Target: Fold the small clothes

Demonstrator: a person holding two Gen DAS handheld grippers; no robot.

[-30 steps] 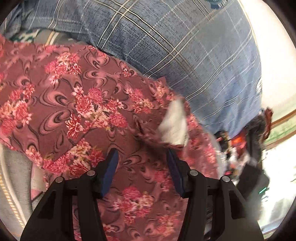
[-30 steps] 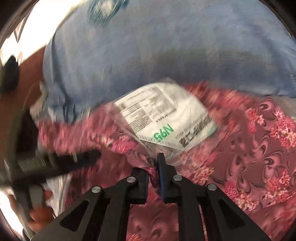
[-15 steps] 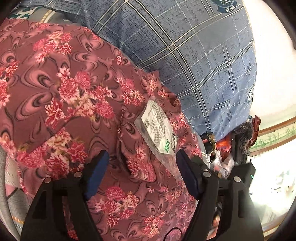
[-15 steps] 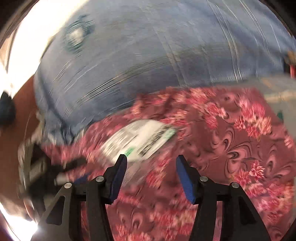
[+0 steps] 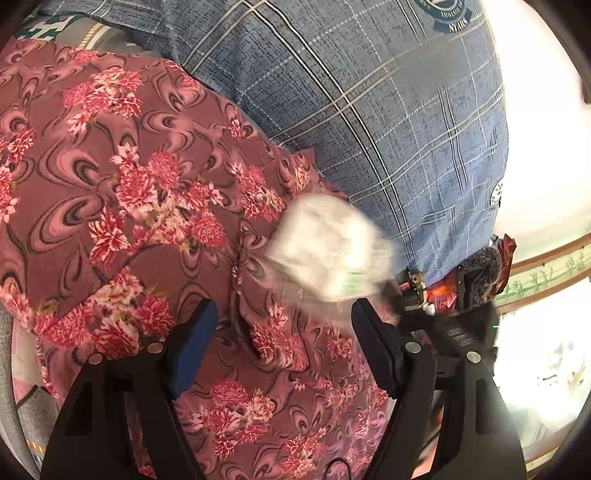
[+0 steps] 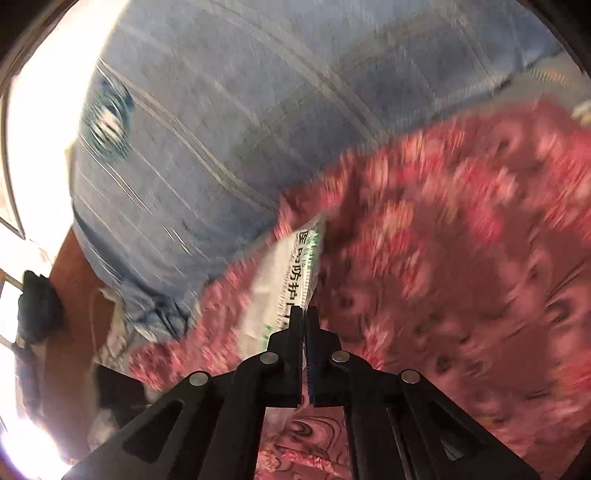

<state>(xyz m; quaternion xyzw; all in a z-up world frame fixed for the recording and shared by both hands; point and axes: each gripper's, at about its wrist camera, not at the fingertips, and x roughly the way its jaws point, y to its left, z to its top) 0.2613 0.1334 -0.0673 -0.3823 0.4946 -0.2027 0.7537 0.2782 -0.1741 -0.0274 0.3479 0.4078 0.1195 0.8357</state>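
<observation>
1. The left gripper (image 5: 284,332) is held wide apart above the floral garment (image 5: 122,192), grasping nothing.
2. The right gripper (image 6: 304,325) is clenched on the white mask packet (image 6: 284,284) lying on that garment.
3. A blue plaid cushion (image 5: 369,96) is seen beyond.

Items counted across both wrist views. Grippers: two, the left gripper (image 5: 282,328) and the right gripper (image 6: 304,317), each with two fingers. Floral garments: one, a pink-red flowered cloth (image 5: 140,192) (image 6: 461,258). Blue plaid fabrics: one, a large checked cloth (image 5: 369,110) (image 6: 221,129) bearing one round emblem (image 5: 443,14) (image 6: 105,125). White printed packets: one (image 5: 328,243) (image 6: 284,284), blurred in the left view. Small clutter at the right edge of the left view is too indistinct to count.
</observation>
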